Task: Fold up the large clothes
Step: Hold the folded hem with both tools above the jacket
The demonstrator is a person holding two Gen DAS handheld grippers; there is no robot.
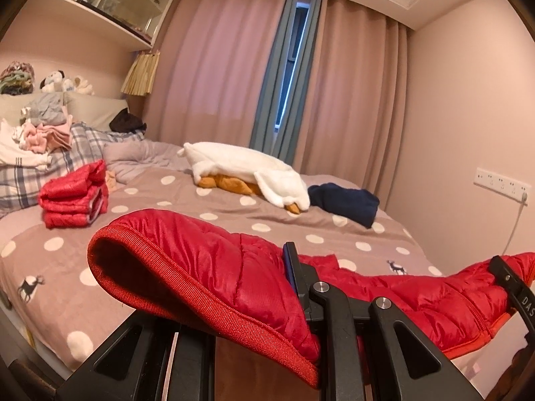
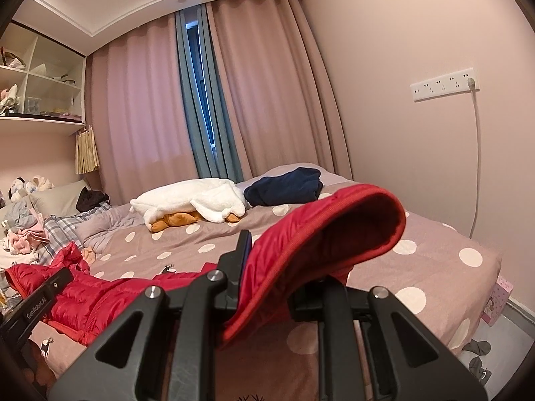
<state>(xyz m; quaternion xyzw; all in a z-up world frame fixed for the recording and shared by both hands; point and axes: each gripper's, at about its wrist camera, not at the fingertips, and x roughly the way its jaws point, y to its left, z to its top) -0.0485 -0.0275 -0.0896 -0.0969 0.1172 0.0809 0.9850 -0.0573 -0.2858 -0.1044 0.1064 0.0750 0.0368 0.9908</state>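
Two red quilted jackets: one (image 1: 207, 260) draped across the tongs, one folded stack (image 1: 75, 200) ahead-left of the left tongs. One white plush goose (image 1: 240, 170) straight ahead; one navy garment (image 1: 344, 202) just right of it. One dark garment (image 1: 127, 123) far ahead-left. One wall socket strip (image 2: 443, 83), up right of the right tongs.

Dim warm light, fisheye-warped, dark corners.

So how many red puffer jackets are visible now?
2. One red puffer jacket hangs between the left gripper and right gripper; a folded red jacket lies on the bed.
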